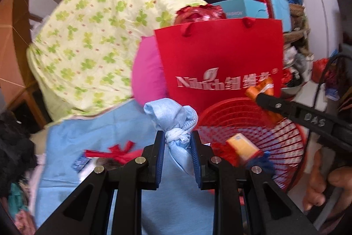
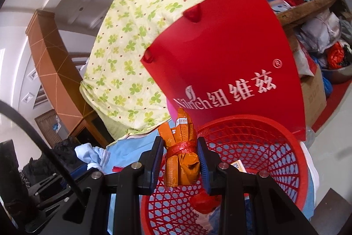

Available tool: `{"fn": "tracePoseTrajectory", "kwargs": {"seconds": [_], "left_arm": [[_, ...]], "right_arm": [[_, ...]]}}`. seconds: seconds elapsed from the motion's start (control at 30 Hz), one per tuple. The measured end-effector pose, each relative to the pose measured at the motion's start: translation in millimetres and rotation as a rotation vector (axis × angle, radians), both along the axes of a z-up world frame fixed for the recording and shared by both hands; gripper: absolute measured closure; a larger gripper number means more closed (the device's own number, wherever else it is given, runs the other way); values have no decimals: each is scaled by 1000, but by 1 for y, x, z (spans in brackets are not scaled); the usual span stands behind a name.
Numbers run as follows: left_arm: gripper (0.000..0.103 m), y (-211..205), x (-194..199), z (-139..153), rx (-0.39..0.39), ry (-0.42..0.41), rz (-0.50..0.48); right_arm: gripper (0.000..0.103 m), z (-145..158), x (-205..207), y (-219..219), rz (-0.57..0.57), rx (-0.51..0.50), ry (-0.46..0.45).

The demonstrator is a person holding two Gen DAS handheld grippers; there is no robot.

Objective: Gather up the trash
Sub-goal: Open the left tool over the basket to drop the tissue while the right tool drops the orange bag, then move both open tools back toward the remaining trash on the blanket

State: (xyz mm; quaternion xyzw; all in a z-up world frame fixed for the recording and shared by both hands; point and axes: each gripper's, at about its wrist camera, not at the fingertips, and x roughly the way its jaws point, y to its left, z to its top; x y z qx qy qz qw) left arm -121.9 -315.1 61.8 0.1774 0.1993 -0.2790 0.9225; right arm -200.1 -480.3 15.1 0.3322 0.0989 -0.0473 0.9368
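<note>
My left gripper (image 1: pixel 177 136) is shut on a light blue bundle of face masks (image 1: pixel 173 116), knotted by its white straps, held just left of the red mesh basket (image 1: pixel 286 131). An orange box (image 1: pixel 242 144) lies inside the basket. My right gripper (image 2: pixel 180 142) is shut on an orange wrapper bundle (image 2: pixel 182 160) tied with red string, above the near left rim of the basket (image 2: pixel 275 147). In the left wrist view the right gripper (image 1: pixel 260 97) reaches in from the right with the orange bundle (image 1: pixel 261 86) over the basket. The mask bundle (image 2: pixel 92 154) shows at the left of the right wrist view.
A red paper bag (image 1: pixel 220 58) with white lettering stands right behind the basket. A clover-print pillow (image 1: pixel 99 36) and a pink cushion (image 1: pixel 147 72) lean to its left. Light blue cloth (image 1: pixel 99 140) covers the surface. Boxes and bags (image 1: pixel 253 3) pile up behind.
</note>
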Motion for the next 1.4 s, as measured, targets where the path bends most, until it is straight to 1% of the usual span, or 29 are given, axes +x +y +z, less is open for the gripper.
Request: {"fn": "tracePoseTrajectory", "kwargs": {"seconds": [0.13,0.27,0.33,0.4,0.43,0.47,0.5,0.53,0.63,0.7,0.8,0.9,0.97,1.1,1.2,1.23,1.3,1.4], "left_arm": [[77,-12,5,-7,-52,98,-82],[77,-26,9,-18,-83,166,-146],[73,-31,12,-24,-103,209,-174],[57,-36,14,-30,-105,237,-187],[41,-37,14,-32,-103,238,-184],[38,-35,13,-34,-107,226,-177],[38,-33,11,-34,-108,215,-175],[38,-30,10,-34,-104,209,-177],[37,-20,12,-36,-93,193,-158],[37,-6,17,-36,-102,189,-122],[34,19,23,-38,-118,189,-79],[33,50,27,-45,-93,160,-13],[33,77,33,-52,-80,143,44],[33,128,48,-65,-62,132,150],[33,170,60,-74,-54,127,241],[33,183,64,-76,-54,126,270],[33,209,72,-81,-59,130,324],[33,238,87,-86,-70,138,387]], "right_arm": [[70,-7,-1,-12,-17,46,20],[69,-13,-1,-22,-35,98,40],[69,-17,0,-27,-42,129,52],[68,-20,1,-31,-53,155,69],[67,-23,2,-34,-54,177,79],[56,-24,3,-35,-54,189,84],[37,-26,3,-37,-61,206,86],[34,-26,1,-37,-71,215,80],[34,-21,-4,-35,-99,187,42],[34,-17,-7,-30,-115,154,26],[34,-2,-8,-12,-137,60,-5],[34,11,-7,8,-121,-12,-50],[34,18,-2,24,-103,-55,-70],[34,33,7,65,-28,-128,-139],[34,42,18,102,47,-187,-175],[34,44,24,116,87,-203,-181],[34,43,36,136,145,-220,-168],[34,35,62,167,239,-231,-103]]}}
